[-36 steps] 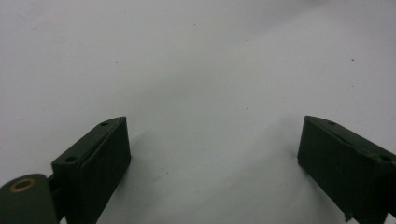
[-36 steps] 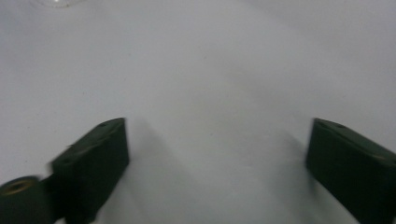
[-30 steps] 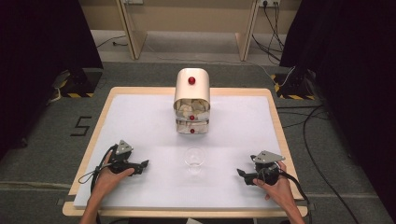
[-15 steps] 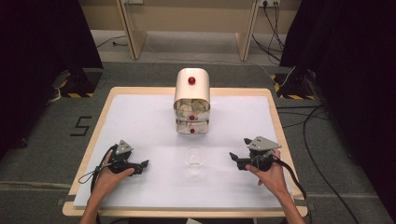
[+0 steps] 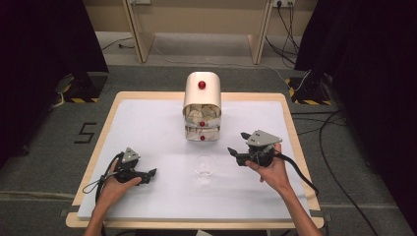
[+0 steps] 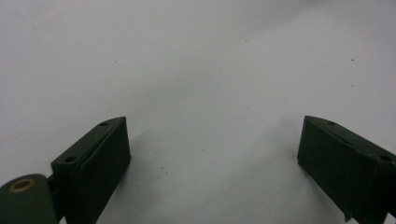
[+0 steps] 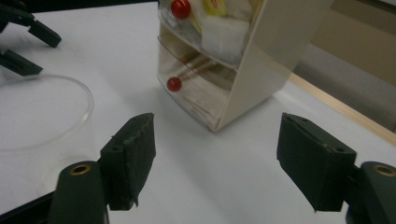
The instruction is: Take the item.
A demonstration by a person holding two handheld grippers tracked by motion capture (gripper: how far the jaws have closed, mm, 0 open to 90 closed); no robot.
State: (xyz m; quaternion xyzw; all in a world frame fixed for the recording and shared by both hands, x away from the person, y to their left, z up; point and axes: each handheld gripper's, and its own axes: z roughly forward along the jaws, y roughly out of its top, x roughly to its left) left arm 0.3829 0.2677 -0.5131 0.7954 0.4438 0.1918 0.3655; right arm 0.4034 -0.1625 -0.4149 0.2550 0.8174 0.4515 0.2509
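Reaching for the drawer box [image 5: 202, 105], the right gripper [image 5: 238, 148] narrows its jaws, nothing between them.
Box stands mid-table; clear cup [image 5: 204, 166] sits just in front of it. Left gripper [image 5: 150, 173] rests released beside the cup. Risk: a low approach clips the cup and tips it.

One sign can be read: a black numeral "5" [image 5: 84, 132] marked on the grey floor [image 5: 44, 147], just left of the table's left edge, seen in the high view. The drawer organiser, the clear cup and both grippers carry no lettering, label or brand that can be made out in either gripper view.
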